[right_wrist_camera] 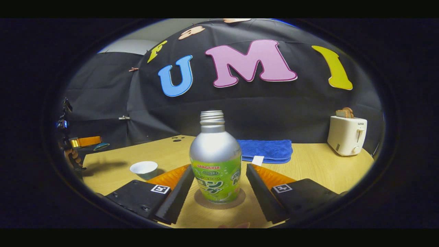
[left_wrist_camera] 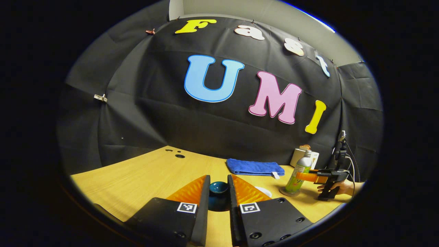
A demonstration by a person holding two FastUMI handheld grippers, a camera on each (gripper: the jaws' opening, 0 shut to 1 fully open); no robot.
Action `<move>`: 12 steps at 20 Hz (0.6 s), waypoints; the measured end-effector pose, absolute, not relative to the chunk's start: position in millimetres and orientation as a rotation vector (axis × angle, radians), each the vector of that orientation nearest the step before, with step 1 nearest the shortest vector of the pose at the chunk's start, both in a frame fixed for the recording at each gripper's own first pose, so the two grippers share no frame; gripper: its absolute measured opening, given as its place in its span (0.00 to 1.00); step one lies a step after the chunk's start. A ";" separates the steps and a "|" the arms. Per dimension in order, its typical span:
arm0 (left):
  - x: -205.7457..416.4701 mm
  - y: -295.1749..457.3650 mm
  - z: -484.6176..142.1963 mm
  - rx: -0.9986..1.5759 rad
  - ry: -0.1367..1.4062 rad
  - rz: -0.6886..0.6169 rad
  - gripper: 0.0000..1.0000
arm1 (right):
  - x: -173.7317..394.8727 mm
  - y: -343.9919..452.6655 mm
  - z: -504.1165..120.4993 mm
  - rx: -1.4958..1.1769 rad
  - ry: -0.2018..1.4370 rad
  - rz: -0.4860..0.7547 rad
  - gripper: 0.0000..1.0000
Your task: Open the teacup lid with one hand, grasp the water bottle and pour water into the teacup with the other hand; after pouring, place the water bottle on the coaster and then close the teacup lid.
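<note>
Recording booth, black cloth wall (right_wrist_camera: 274, 103), wooden table (right_wrist_camera: 319, 164), toaster (right_wrist_camera: 346, 135)

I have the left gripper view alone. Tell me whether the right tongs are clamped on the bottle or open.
Observer: Open. In the right gripper view the right tongs flank the water bottle, with a gap at the right finger. The bottle stands on the coaster.
Operator: Report the teacup. My own finger covers most of it.
Observer: The white teacup sits uncovered on the table, apart from the bottle.
Operator: Give me my lid's position relative to it.
Observer: Your left tongs hold the teal lid in the air, off to the cup's side rather than over it.
</note>
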State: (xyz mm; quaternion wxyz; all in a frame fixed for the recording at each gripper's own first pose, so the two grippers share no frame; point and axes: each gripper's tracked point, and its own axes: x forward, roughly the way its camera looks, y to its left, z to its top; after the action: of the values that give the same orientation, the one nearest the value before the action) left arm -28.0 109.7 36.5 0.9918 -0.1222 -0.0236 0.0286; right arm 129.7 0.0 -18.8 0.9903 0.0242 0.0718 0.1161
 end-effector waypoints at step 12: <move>14.1 37.1 30.7 -0.249 -0.032 -0.060 0.31 | 78.0 -6.7 -13.4 0.039 0.079 0.272 0.94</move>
State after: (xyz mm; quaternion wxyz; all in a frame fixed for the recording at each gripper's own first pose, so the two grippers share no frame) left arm 14.1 37.1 30.7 0.9917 -0.1242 -0.0161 -0.0302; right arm 78.0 -6.7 -13.4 0.9898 0.0194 0.0396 0.1357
